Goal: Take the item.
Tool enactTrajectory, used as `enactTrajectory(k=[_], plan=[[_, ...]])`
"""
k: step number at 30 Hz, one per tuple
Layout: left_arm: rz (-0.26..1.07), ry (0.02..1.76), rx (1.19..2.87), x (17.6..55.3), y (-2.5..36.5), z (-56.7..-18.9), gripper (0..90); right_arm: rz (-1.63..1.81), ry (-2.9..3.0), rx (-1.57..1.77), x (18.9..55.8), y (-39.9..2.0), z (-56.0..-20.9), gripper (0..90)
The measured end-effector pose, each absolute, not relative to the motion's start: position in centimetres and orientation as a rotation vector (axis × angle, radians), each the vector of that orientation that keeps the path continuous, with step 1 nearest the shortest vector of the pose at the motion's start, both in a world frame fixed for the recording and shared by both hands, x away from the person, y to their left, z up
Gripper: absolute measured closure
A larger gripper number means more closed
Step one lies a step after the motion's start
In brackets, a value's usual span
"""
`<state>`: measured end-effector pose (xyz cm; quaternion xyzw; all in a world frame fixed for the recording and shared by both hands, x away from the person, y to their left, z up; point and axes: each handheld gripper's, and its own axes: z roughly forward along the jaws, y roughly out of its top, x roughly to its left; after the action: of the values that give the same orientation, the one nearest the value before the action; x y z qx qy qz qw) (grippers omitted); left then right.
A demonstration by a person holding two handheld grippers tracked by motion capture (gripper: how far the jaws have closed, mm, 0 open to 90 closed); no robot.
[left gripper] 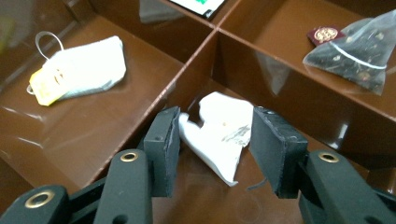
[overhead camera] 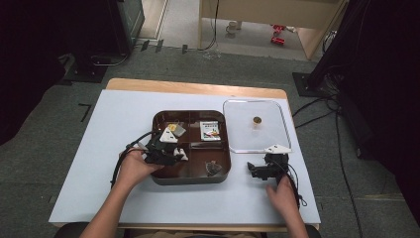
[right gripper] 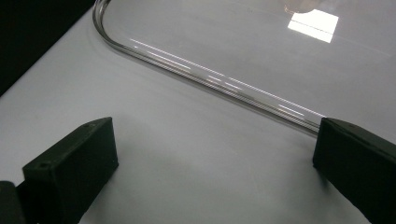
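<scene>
Two black handheld grippers, bare forearms

Left gripper (left gripper: 215,149): matte black block jaws, brass-ringed screws behind them; right gripper (right gripper: 215,172): plain black blocks; grey triangular plates, black cables trailing.

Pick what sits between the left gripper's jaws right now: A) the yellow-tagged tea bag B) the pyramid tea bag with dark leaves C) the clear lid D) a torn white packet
D: in the left gripper view the left gripper has its jaws open either side of the torn white packet in the brown tray; the yellow-tagged tea bag and pyramid tea bag lie in other compartments.
</scene>
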<state>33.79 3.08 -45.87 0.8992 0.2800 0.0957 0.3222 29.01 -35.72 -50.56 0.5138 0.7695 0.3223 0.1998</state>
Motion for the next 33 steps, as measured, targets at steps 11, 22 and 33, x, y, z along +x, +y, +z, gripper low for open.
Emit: enactTrajectory(k=[11, 22, 33], plan=[[0.291, 0.664, 2.404, 33.48, 2.66, -46.38, 52.5, 0.901, 2.151, 1.437, 29.01, -35.72, -50.56, 0.0], [0.245, 0.694, 2.401, 33.52, 2.66, -46.34, 65.0, 0.901, 2.151, 1.437, 29.01, -35.72, -50.56, 0.0], [0.159, 0.781, 2.367, 33.72, 2.91, -46.05, 80.6, 0.901, 2.151, 1.436, 29.01, -35.72, -50.56, 0.0]])
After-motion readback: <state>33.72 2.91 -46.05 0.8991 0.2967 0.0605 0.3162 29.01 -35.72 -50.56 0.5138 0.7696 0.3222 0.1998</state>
